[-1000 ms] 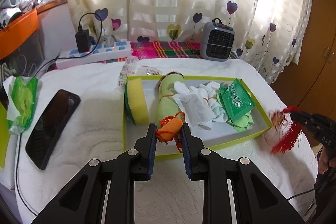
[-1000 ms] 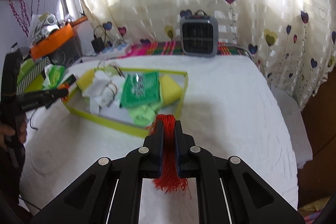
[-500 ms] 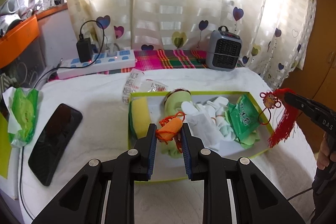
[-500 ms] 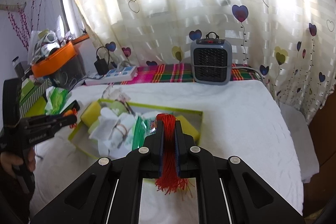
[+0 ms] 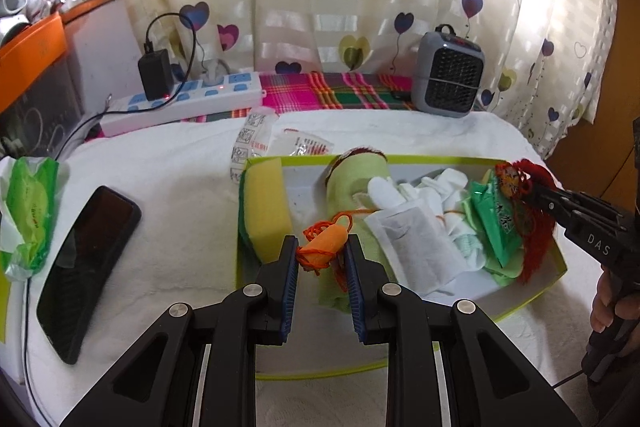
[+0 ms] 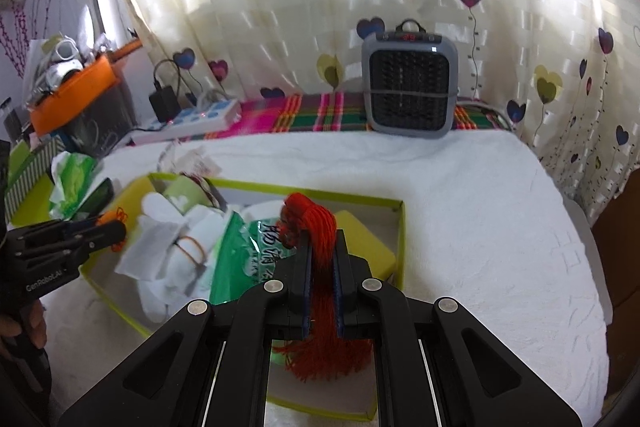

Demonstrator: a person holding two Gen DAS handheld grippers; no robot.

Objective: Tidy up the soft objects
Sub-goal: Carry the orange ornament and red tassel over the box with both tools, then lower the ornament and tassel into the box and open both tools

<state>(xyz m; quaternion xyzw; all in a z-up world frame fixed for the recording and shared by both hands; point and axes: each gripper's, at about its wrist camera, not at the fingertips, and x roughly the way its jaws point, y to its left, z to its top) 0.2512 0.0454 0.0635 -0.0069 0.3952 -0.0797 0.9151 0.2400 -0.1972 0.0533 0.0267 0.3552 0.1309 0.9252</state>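
A shallow box with a lime-green rim [image 5: 420, 159] [image 6: 394, 203] lies on the white bed. It holds a yellow sponge [image 5: 266, 213], a rolled green cloth [image 5: 360, 175], white socks [image 5: 440, 187] and a green packet [image 5: 494, 221] [image 6: 244, 259]. My left gripper [image 5: 322, 261] is shut on a small orange pouch with a cord [image 5: 326, 247], held over the box's near left part. My right gripper [image 6: 322, 267] is shut on a red tassel [image 6: 320, 227] [image 5: 536, 243], held over the box's right end above the green packet.
A black phone [image 5: 86, 267] and a green wipes pack [image 5: 30, 211] lie left of the box. A power strip [image 5: 180, 105] and a grey heater [image 5: 448, 81] [image 6: 410, 85] stand at the back by the curtain. Plastic wrappers [image 5: 276, 143] lie behind the box.
Both grippers have moved in over the box. The right gripper has carried the red tassel from beside the box's right edge to above the green packet. The left still holds the orange pouch.
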